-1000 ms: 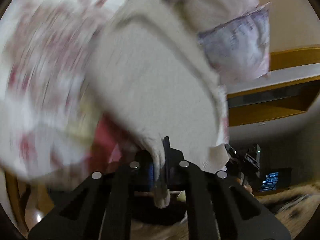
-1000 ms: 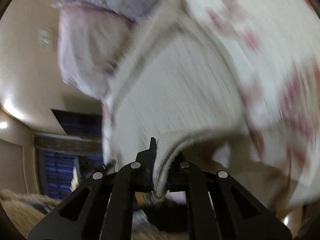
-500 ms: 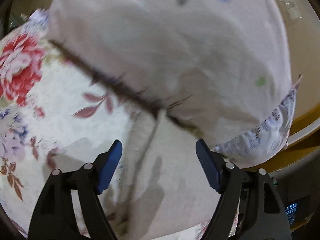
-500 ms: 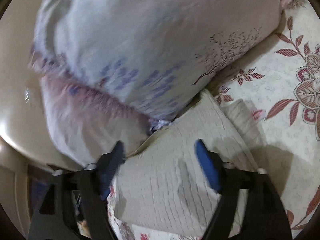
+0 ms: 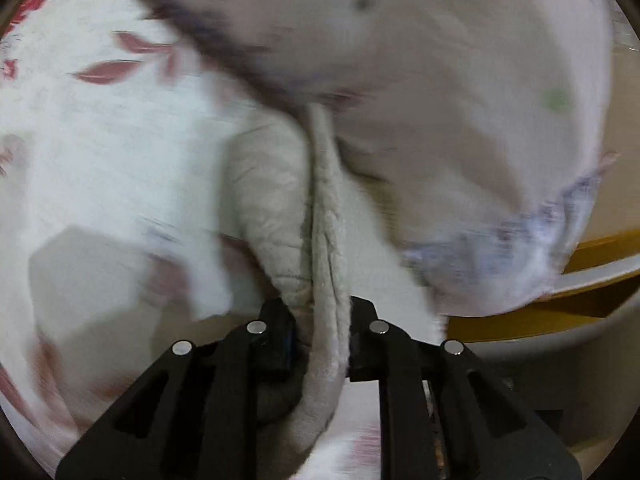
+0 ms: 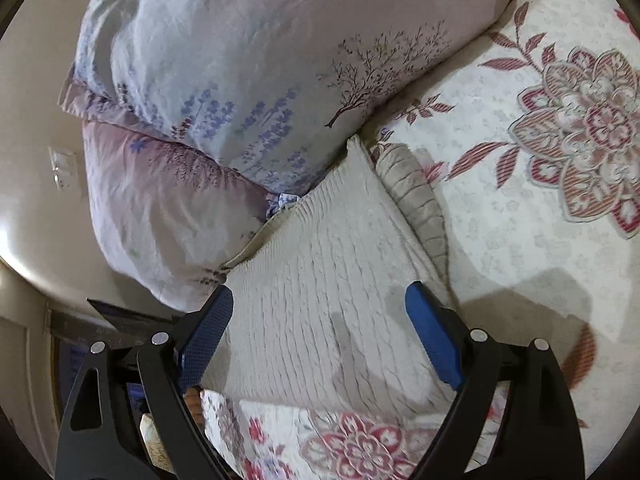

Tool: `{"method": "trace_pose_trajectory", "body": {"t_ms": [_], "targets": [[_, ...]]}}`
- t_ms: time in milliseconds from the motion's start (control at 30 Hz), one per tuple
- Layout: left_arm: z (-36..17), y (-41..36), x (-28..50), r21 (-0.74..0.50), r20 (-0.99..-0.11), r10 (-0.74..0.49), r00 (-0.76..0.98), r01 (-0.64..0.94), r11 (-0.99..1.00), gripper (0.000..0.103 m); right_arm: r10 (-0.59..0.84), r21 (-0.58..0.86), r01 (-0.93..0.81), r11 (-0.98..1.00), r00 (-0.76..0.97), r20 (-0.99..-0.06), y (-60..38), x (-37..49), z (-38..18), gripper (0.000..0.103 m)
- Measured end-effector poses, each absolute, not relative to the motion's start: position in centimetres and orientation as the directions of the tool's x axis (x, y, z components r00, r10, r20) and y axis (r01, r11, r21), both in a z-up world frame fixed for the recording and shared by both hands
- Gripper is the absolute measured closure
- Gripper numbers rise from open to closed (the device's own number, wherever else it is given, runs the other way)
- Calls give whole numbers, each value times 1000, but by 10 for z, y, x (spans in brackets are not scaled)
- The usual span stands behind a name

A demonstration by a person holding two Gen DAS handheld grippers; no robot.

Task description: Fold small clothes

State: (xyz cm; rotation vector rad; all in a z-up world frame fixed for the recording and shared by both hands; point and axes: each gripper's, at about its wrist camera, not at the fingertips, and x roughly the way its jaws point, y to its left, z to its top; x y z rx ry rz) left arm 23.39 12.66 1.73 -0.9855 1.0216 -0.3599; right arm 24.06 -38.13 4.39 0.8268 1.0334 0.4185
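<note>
A bed fills both views, covered by a cream bedspread [image 6: 520,248] printed with red and pink flowers. Two pillows are stacked against the headboard end: an upper pillow [image 6: 260,48] in pale blue with purple sprigs and a small tree print, and a lower pillow [image 6: 160,208] in pale pink. A beige wall shows behind them.

The task's thing, a small cream knitted garment [image 6: 328,280], lies flat on the bedspread with its far edge touching the pillows. A ribbed sleeve or cuff [image 6: 420,208] sticks out along its right side.

The right gripper [image 6: 320,332] hovers just above the garment's near half. Its jaws stand wide apart, blue pads showing, and hold nothing. It seems placed to take hold of or steady the fabric.

The left wrist view is blurred by motion. The left gripper [image 5: 322,328] has its jaws drawn narrow, pinching a doubled, bunched edge of the knitted garment [image 5: 276,200], which runs up between them toward the pillows. This grip on the edge is probably meant to carry one side over the rest and make a fold.
</note>
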Motion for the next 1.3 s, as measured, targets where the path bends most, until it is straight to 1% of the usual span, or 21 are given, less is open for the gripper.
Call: {"method": "trace_pose_trajectory", "body": {"t_ms": [133,233,300,333,400,433,467,500,567,667,800,900,933,967,1000,1033,1067,1100,1133,1200,1300], "targets": [[74,35,232,-899,-385,-781,493,-7,438,88,631,737,37,674,490,-601,-402,238,56,13],[80,-51,245,-954,-240,-881,407,68,292,84,596,710,45,702,509,-621,-420,242,64,13],[69,-105,260,-981,-152,-928,339,65,184,62,576,699,58,713,520,-631,-431,247,65,13],[56,-131,269,-996,-75,-952,298,22,85,53,565,690,67,721,521,-640,-435,249,65,13],[45,-146,271,-999,3,-960,280,-42,-15,47,561,687,76,722,516,-647,-441,253,65,13],[47,-144,270,-999,-21,-955,295,-30,13,30,566,690,75,720,513,-646,-443,254,65,13],[53,-136,269,-998,-64,-946,317,8,70,20,571,690,68,721,505,-647,-443,256,65,13],[59,-125,266,-986,-131,-927,351,49,158,19,575,686,63,724,494,-652,-443,258,63,13],[67,-98,263,-919,-322,-853,412,83,387,16,590,681,62,730,446,-673,-436,266,55,13],[66,-76,256,-745,-565,-695,444,88,662,16,629,688,71,722,348,-695,-420,283,35,13],[43,-75,252,-609,-711,-594,377,91,788,16,660,694,83,716,247,-710,-398,305,10,13],[22,-90,256,-586,-750,-583,312,96,805,16,686,710,61,702,211,-697,-380,311,-1,15],[16,-97,257,-590,-752,-589,296,98,802,16,688,710,53,702,208,-696,-376,310,-3,29],[9,-105,259,-597,-751,-599,277,101,796,16,679,700,48,712,204,-705,-371,309,-6,38],[4,-109,260,-608,-745,-611,268,106,787,17,675,698,49,715,213,-706,-368,307,-8,53],[4,-113,260,-613,-730,-619,289,124,781,26,693,720,58,691,227,-684,-368,304,-8,62],[2,-118,262,-614,-724,-624,294,137,777,39,717,750,59,658,254,-649,-369,297,-4,65],[2,-117,264,-618,-723,-626,292,132,775,46,725,760,49,648,266,-635,-368,295,1,68],[5,-110,260,-642,-701,-650,293,137,754,61,733,768,30,639,278,-621,-365,290,8,70],[21,-89,249,-693,-639,-715,285,191,695,64,760,788,-28,615,285,-584,-354,279,24,71],[51,-58,220,-626,-637,-700,324,312,714,63,789,791,-116,600,252,-561,-323,263,32,71]]}}
